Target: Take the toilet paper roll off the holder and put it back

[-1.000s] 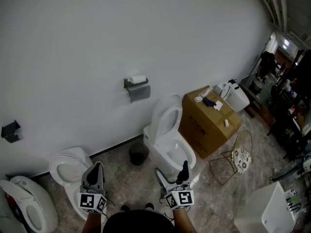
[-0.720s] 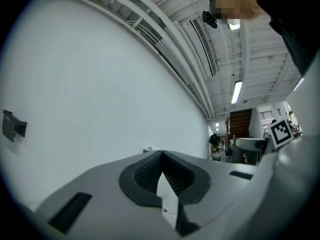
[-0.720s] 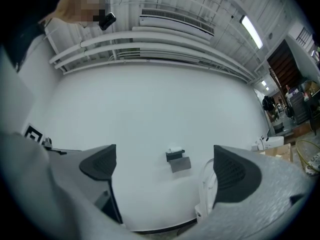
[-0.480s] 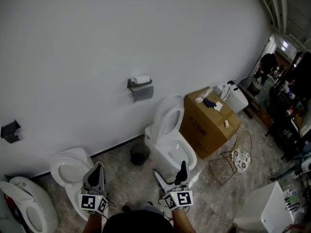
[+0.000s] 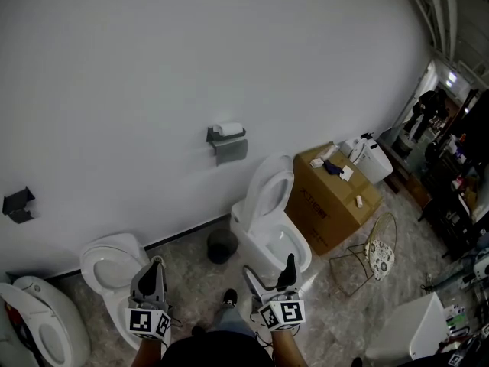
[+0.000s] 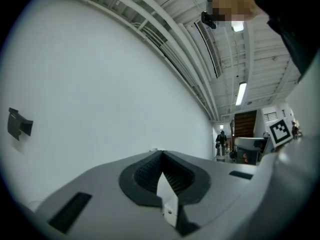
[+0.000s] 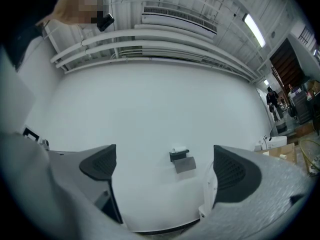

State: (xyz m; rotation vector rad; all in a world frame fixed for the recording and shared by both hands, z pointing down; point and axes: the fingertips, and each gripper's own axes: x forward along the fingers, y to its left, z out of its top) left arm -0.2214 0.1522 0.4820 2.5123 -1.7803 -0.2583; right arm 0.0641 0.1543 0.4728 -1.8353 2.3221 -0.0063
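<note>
A white toilet paper roll (image 5: 227, 129) rests on a dark grey wall holder (image 5: 227, 141) high on the white wall. In the right gripper view the roll (image 7: 178, 149) and holder (image 7: 182, 159) show small between the jaws, far ahead. My right gripper (image 5: 268, 270) is open and empty, low in the head view, well short of the holder. My left gripper (image 5: 153, 270) is shut with nothing in it, its pads (image 6: 160, 176) pressed together, and it points at bare wall.
A white toilet (image 5: 269, 224) with raised lid stands below the holder, a dark bin (image 5: 221, 245) beside it. Another toilet (image 5: 113, 264) sits at the left. A cardboard box (image 5: 331, 193) and wire stool (image 5: 376, 247) are at the right. A black bracket (image 5: 17, 205) hangs far left.
The head view has shifted slightly, so the holder and toilet sit a little higher and further right in it. A foot has come into view below. Both grippers keep their places.
</note>
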